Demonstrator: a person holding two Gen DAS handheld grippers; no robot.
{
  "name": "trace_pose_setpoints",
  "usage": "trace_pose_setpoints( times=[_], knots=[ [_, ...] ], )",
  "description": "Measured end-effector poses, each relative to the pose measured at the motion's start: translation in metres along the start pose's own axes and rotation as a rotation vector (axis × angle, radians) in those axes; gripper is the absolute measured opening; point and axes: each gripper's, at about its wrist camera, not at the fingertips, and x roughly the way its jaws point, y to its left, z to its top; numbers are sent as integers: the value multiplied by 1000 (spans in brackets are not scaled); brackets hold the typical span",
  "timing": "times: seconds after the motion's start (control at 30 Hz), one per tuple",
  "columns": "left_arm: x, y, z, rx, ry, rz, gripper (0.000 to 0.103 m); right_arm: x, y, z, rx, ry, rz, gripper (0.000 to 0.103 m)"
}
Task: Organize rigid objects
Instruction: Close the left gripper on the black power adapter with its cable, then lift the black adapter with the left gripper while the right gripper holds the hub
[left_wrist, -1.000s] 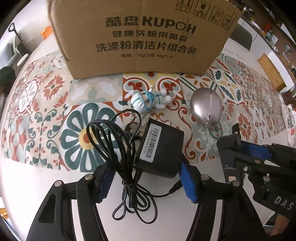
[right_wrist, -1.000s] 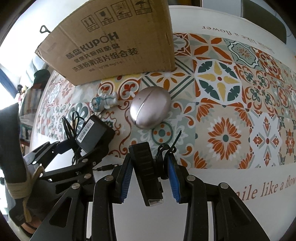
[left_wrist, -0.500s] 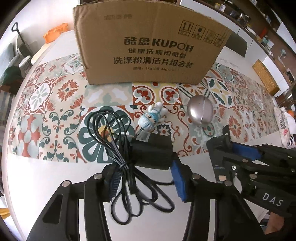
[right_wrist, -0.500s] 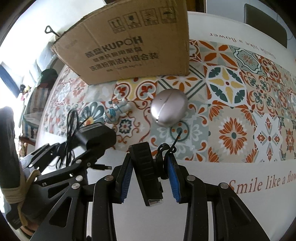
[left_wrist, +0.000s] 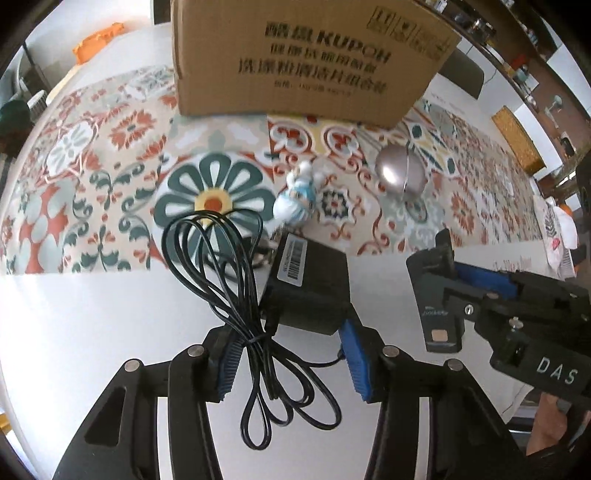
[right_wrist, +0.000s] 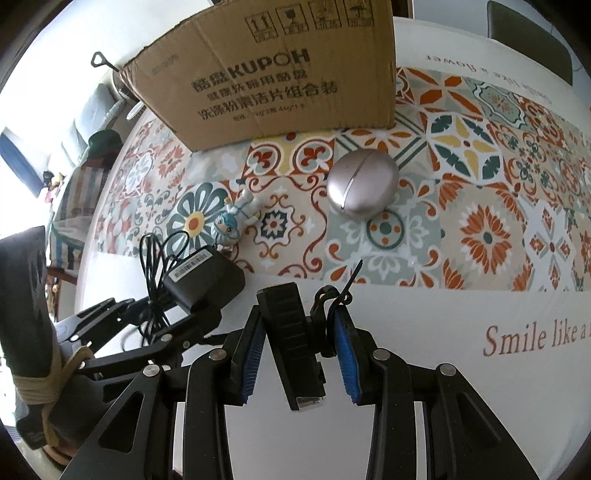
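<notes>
My left gripper (left_wrist: 290, 363) is shut on a black power adapter (left_wrist: 308, 284) with its bundled black cable (left_wrist: 236, 295), held above the table; it also shows in the right wrist view (right_wrist: 205, 280). My right gripper (right_wrist: 299, 360) is shut on a black ridged device (right_wrist: 291, 339) with a loop strap; it shows in the left wrist view (left_wrist: 437, 295). A small blue-and-white figurine (left_wrist: 297, 199) (right_wrist: 234, 221) and a silver egg-shaped case (left_wrist: 399, 173) (right_wrist: 362, 190) lie on the patterned cloth. A cardboard box (left_wrist: 310, 59) (right_wrist: 269, 77) stands behind them.
The patterned tablecloth (right_wrist: 480, 206) covers the far part of the white table (right_wrist: 480, 387). Chairs and a shelf stand beyond the table's edges. My left gripper's body (right_wrist: 110, 332) sits at the left of the right wrist view.
The left gripper has lifted the adapter and cable higher and pulled back slightly; figurine and egg case look farther. The right gripper keeps holding its black device.
</notes>
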Motion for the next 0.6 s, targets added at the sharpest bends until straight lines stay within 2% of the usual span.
trace_pose_setpoints(
  times=[0.17,0.3,0.47,0.53,0.6],
  knots=[
    [6,-1,-13,30,31,7,50,5,4,-7,-3,13,4,37],
    [3,-2,-22,48,27,9,52,8,7,-10,-12,21,7,37],
    [-7,3,-25,20,-17,27,57,10,9,-12,-17,29,6,37],
    [-11,3,-22,15,-45,18,64,9,9,-12,-16,30,9,37],
    [-12,4,-18,14,-57,22,66,9,10,-13,-19,30,9,37]
  ],
)
